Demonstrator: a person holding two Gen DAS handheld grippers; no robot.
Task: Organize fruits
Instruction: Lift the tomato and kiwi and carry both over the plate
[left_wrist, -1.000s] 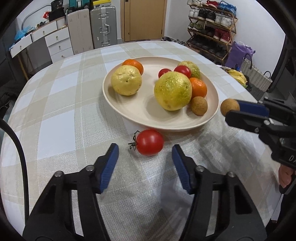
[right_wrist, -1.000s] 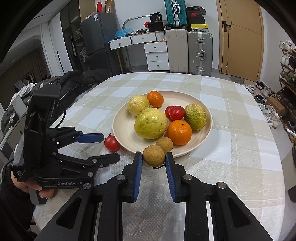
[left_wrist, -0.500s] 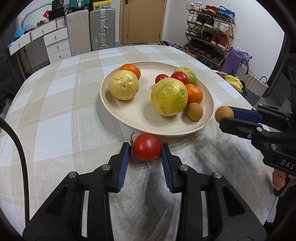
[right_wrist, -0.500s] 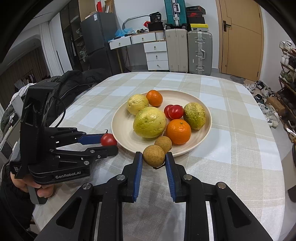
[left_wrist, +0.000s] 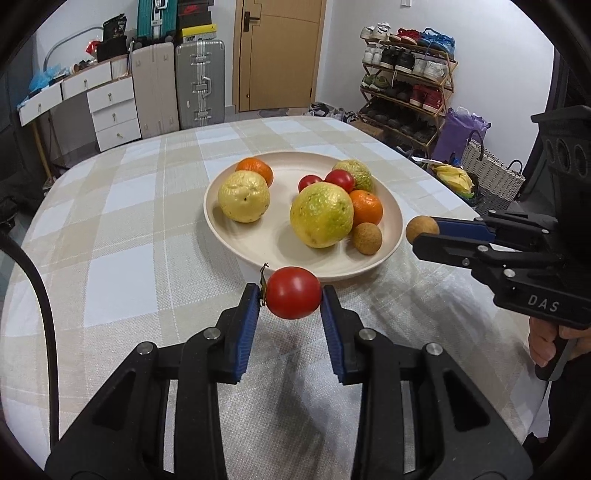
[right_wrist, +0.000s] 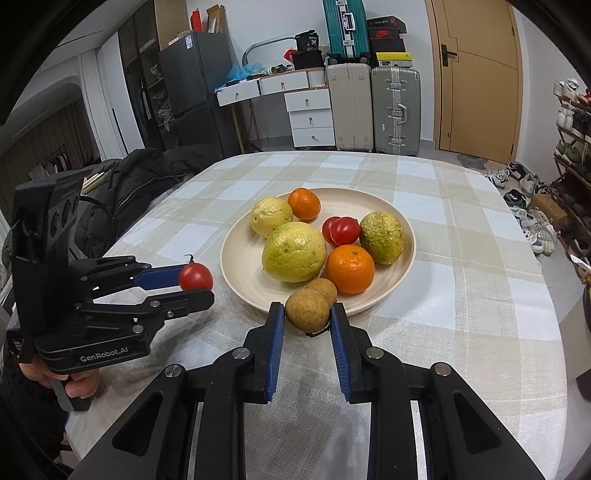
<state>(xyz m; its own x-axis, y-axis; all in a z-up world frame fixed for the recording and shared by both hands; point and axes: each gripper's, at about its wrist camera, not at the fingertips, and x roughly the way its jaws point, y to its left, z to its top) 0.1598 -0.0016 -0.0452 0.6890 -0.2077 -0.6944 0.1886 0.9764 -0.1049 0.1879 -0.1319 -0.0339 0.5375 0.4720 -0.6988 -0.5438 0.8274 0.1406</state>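
The left wrist camera sits just behind the left gripper (left_wrist: 291, 295), low over the near edge of the checked tablecloth (left_wrist: 122, 236), facing across the table toward the door (left_wrist: 280, 55) and shoe rack (left_wrist: 406, 81). The right wrist camera rides behind the right gripper (right_wrist: 307, 314), facing the suitcases (right_wrist: 395, 110) and drawers (right_wrist: 310, 114). Both look closely at the plate (left_wrist: 273, 240) of fruit from the same side, and each catches the other gripper at its edge.
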